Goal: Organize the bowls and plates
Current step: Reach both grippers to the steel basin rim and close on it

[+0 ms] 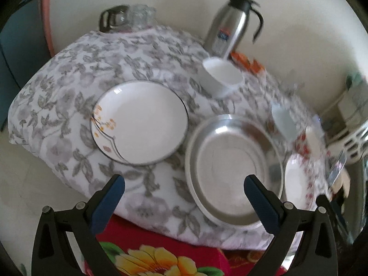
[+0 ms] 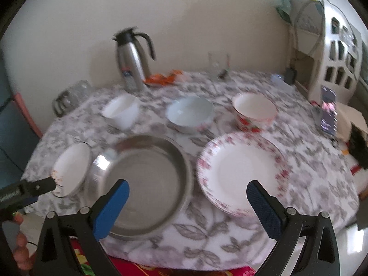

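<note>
Steel flask [image 2: 133, 63] upright at table's back; phone [image 2: 329, 112] propped right; glass jar [image 2: 73, 96] left.

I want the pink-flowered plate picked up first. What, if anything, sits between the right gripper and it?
Nothing visible. The right gripper is open and empty, and the pink-flowered plate lies directly ahead between its fingers' line. The steel plate sits to its left, apart from it; the bowls stand behind.

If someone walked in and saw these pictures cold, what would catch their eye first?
Probably the large steel plate at the near edge of the floral tablecloth, flanked by two white plates. Behind it, three bowls sit in a row, and the steel flask stands upright by the wall. Both grippers hover open, holding nothing.
</note>
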Available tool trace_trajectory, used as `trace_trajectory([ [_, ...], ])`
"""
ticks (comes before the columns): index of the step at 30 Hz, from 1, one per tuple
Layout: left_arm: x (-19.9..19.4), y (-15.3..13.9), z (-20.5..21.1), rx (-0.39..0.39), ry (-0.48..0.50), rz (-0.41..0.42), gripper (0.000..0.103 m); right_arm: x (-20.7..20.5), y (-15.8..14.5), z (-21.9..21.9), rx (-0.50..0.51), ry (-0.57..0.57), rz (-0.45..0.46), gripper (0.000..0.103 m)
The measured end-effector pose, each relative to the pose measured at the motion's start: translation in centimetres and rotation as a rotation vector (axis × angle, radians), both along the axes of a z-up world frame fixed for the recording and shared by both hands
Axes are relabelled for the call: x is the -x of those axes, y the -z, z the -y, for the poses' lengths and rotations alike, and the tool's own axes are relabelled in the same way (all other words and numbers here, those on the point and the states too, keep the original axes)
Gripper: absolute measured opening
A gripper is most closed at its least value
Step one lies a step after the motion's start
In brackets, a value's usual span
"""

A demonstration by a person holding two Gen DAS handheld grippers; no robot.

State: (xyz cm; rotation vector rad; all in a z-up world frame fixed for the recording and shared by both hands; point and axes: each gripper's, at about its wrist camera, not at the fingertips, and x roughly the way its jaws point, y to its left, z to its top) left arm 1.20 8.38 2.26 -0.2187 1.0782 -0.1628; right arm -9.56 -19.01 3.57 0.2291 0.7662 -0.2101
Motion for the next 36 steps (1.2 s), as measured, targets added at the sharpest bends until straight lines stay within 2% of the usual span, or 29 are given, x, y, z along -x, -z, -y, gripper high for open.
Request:
trace_trajectory([
  [4, -0.7, -0.8, -2.9, 0.028, -0.059, 0.095, 0.103, -0.7, -0.6, -1.7, 0.001, -0.059, 0.044, 0.103],
  [8, -1.6, -0.6, -5.6, 0.075, -0.099, 0.130, 0.103, -1.7, -0.5, -3.2, -0.017, -0.110, 0.054, 0.103],
  [13, -2.5, 0.4, -7.0, 0.044, -0.122, 0.164, 0.103, -3.8, 0.7, -4.4, -0.021, -0.110, 0.009, 0.103],
  [16, -3.1, 1.3, -6.4, 0.074, -0.060, 0.105, 0.103, -4.7, 2.1, -4.1, -0.066, -0.117, -0.036, 0.103],
  [21, -4.0, 3.3, -4.2, 0.053, -0.008, -0.022, 0.103, -5.3, 4.5, -2.3, -0.091, -0.074, -0.134, 0.102],
  [25, -4.4, 5.0, -2.6, 0.054, 0.017, -0.111, 0.102, -4.9, 6.1, -0.3, -0.148, -0.030, -0.196, 0.086],
  [28, -4.7, 6.0, -0.8, 0.057, 0.060, -0.179, 0.090, -4.7, 7.2, 1.0, -0.205, 0.007, -0.237, 0.080],
  [30, -4.9, 6.9, 0.6, 0.060, 0.090, -0.243, 0.078, -4.6, 7.9, 1.6, -0.254, 0.025, -0.256, 0.075],
  [33, -4.8, 7.7, 2.5, 0.058, 0.115, -0.303, 0.068, -4.3, 8.5, 2.3, -0.306, 0.053, -0.271, 0.070],
  [34, -4.6, 7.9, 3.2, 0.059, 0.123, -0.317, 0.066, -4.3, 8.7, 2.4, -0.312, 0.060, -0.279, 0.064],
  [36, -4.7, 8.2, 3.8, 0.062, 0.121, -0.345, 0.063, -4.1, 9.1, 2.7, -0.339, 0.065, -0.288, 0.061],
])
